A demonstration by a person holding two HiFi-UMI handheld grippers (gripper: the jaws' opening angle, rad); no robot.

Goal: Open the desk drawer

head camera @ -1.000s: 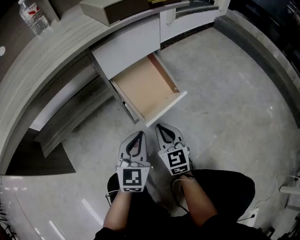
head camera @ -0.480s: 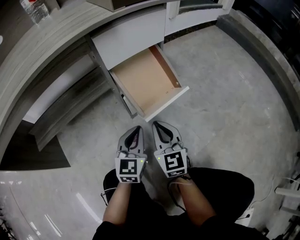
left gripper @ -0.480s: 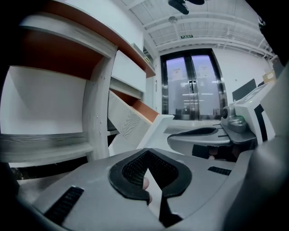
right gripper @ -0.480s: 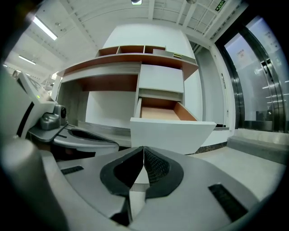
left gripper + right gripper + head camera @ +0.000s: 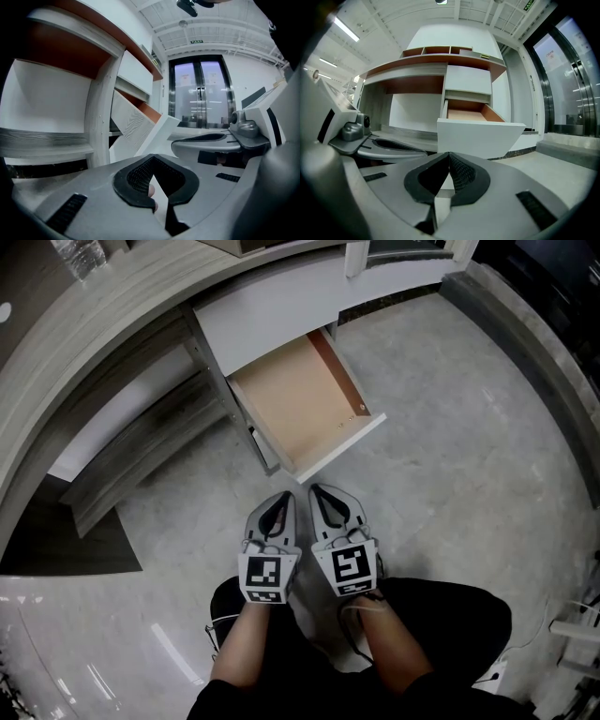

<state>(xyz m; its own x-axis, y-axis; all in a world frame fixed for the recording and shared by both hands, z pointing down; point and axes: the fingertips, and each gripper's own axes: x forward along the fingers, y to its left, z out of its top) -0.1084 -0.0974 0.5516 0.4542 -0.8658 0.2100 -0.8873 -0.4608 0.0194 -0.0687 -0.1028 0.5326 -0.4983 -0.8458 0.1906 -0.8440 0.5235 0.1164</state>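
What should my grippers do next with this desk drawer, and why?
Probably just hold back: the drawer already stands pulled out, and the left gripper and right gripper are shut, empty and clear of it.

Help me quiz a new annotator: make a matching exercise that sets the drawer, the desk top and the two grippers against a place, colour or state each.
Things:
1. drawer
2. desk top
3. left gripper
4. right gripper

Descriptions:
a. grey wood grain
b. shut, squarely facing the white drawer front
c. pulled out, tan bottom bare
d. shut, on the side of the low shelves

Pairs: 1-c, 2-a, 3-d, 4-b
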